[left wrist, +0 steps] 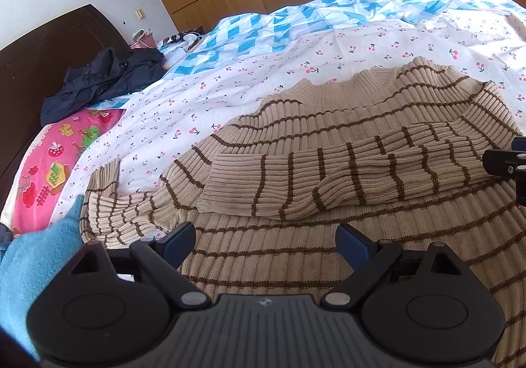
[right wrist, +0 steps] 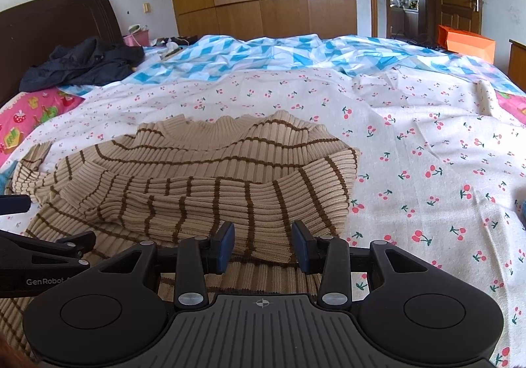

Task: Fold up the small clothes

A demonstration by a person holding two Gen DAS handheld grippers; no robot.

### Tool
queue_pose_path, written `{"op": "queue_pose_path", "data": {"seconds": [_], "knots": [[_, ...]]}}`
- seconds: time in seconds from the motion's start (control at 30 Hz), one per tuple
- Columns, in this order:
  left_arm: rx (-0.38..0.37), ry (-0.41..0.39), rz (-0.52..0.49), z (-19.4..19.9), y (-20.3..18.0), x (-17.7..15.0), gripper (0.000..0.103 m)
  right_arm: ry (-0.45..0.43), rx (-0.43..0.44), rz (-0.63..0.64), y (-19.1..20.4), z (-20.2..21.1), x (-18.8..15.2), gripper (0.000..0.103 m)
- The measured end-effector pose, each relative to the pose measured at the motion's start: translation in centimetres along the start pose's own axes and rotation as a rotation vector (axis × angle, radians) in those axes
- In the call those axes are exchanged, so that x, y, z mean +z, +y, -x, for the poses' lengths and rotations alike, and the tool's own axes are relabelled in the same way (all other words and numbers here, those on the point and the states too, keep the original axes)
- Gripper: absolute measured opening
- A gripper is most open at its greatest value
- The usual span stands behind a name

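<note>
Left hand-held gripper (left wrist: 264, 241) gapes empty over the sweater (left wrist: 328, 151); right hand-held gripper (right wrist: 263, 244) half-open, empty.

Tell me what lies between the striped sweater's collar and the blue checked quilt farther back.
Only bare cherry-print sheet lies between the sweater collar and the blue checked quilt. Both wrist views show that stretch, with nothing resting on it.

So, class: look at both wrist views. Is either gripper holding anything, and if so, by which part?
Nothing is held. The left gripper and right gripper both stand open above the striped sweater, pads off the fabric.
</note>
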State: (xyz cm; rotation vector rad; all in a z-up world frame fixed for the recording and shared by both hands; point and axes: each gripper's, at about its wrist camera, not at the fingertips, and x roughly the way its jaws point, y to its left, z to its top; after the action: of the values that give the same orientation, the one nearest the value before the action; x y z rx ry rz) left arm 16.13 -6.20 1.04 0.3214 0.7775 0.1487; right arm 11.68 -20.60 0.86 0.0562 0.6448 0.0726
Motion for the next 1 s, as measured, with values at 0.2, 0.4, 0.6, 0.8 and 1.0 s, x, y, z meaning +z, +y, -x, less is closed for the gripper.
{"op": "queue_pose_path", "data": {"seconds": [0.2, 0.4, 0.6, 0.8, 1.0], "knots": [[0.002, -0.006, -0.004, 0.06, -0.05, -0.11, 0.097, -0.002, -0.013, -0.005, 0.01, -0.12, -0.01, 0.038], [0.004, -0.011, -0.018, 0.09, -0.31, -0.27, 0.097, 0.002, -0.022, -0.002, 0.16, -0.25, -0.11, 0.038], [0.002, -0.006, -0.013, -0.1, -0.17, -0.38, 0.097, 0.007, -0.028, 0.003, 0.31, -0.46, -0.24, 0.038], [0.001, -0.003, -0.011, -0.17, -0.12, -0.47, 0.097, 0.008, -0.029, 0.005, 0.36, -0.53, -0.28, 0.038], [0.002, 0.001, -0.013, -0.32, -0.11, -0.73, 0.097, 0.009, -0.035, 0.017, 0.58, -0.57, -0.46, 0.038]]}}
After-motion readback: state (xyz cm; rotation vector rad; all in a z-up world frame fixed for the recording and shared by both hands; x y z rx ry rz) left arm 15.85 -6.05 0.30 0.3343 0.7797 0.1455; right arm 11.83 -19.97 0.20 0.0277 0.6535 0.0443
